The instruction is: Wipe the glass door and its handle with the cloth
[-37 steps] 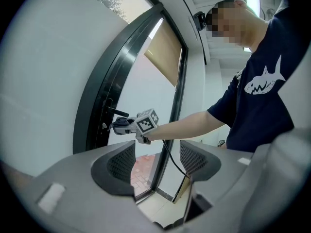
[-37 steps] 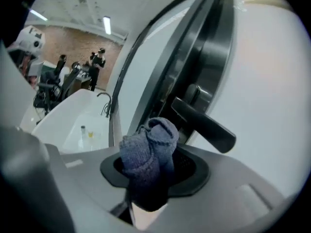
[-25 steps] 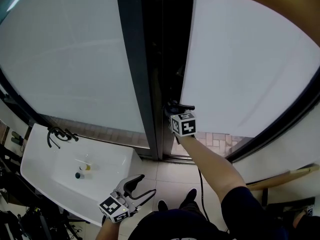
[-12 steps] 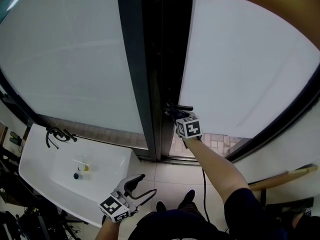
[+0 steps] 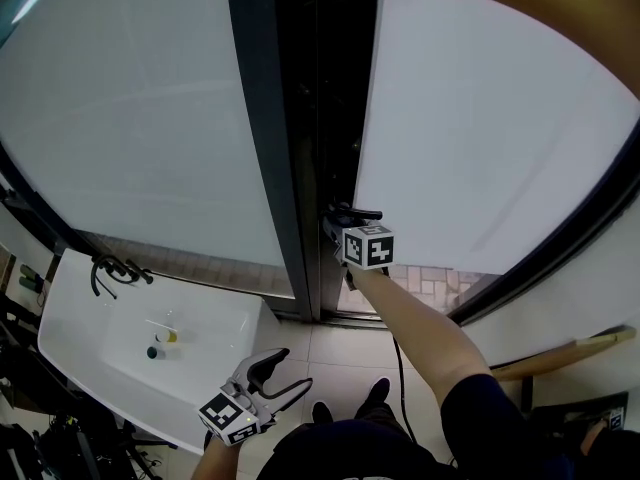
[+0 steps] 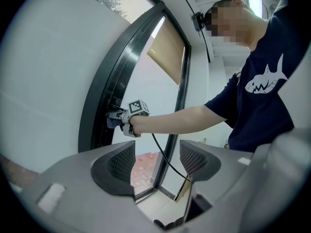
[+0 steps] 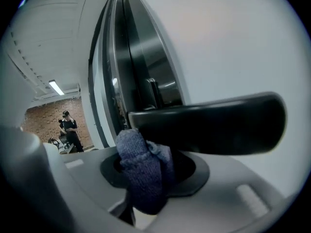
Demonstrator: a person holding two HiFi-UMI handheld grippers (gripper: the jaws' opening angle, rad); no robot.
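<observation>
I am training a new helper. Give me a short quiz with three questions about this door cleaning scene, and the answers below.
1. True or false: the left tool is open and holds nothing.
2. What does the right tool grip? A) a sponge B) the cloth C) a bottle
3. Fill in: the cloth sits at the black ____ of the door.

Key: 1 true. 2 B. 3 handle.
</observation>
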